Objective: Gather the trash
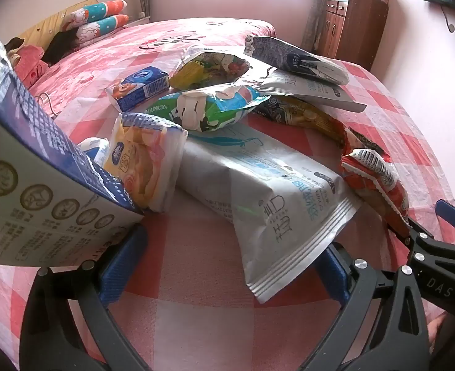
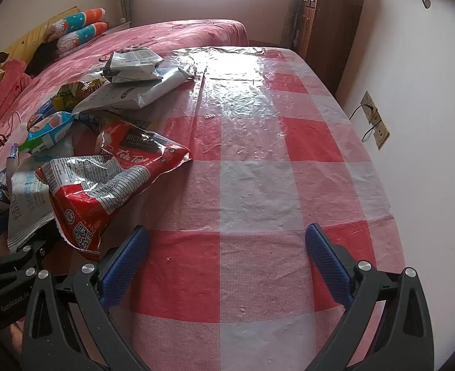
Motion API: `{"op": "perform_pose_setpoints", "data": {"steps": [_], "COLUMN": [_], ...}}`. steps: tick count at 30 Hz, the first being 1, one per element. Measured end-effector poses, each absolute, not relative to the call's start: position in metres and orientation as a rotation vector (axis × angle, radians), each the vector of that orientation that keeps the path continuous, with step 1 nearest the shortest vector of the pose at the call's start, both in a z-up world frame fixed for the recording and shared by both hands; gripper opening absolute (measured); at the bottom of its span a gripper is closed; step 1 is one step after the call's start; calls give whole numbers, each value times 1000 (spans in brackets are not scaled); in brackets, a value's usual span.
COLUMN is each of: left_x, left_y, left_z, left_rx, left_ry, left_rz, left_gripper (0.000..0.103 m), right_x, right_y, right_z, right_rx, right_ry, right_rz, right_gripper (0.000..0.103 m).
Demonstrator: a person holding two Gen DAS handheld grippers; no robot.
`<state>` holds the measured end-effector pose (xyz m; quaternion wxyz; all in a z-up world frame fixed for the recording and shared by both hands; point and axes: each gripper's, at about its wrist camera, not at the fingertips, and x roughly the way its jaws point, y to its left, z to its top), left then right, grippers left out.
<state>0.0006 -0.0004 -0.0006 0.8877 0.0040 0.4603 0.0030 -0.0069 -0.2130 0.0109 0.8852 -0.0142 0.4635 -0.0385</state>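
Apparently early in collecting, both the left gripper (image 1: 227, 266) and right gripper (image 2: 227, 266) hover with jaws released, so next comes closing on the flat white foil pouch (image 1: 270, 201) on the red-checked desk (image 2: 258, 185).

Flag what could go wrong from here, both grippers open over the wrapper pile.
1. The left gripper straddles the big white pouch, which lies under the green wrapper; lifting it could tip the stack.
2. The red wrapper lies right beside the right gripper, whose left finger may snag or push it.
3. The glossy tablecloth looks slick; flat wrappers may slide rather than be pinched.
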Motion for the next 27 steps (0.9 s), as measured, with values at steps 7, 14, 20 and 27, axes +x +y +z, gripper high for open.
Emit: {"op": "perform_pose_setpoints", "data": {"steps": [7, 14, 20, 27], "left_x": [-4, -31, -56, -83], "left_y": [-7, -8, -8, -8], "left_z": [1, 7, 15, 32], "left_rx": [23, 36, 32, -3], "left_ry": [954, 915, 902, 882], "left_rz": [-30, -82, -143, -245], "left_gripper": [99, 99, 99, 99], "right_x": [-15, -45, -75, -104], "right_y": [-211, -211, -212, -213], "right_z": [12, 10, 21, 36], "right_rx": [-36, -22, -50, -60], "right_ry": [966, 970, 931, 874], "right_rz": [-70, -64, -98, -142], "right_gripper": [99, 99, 99, 99]}}
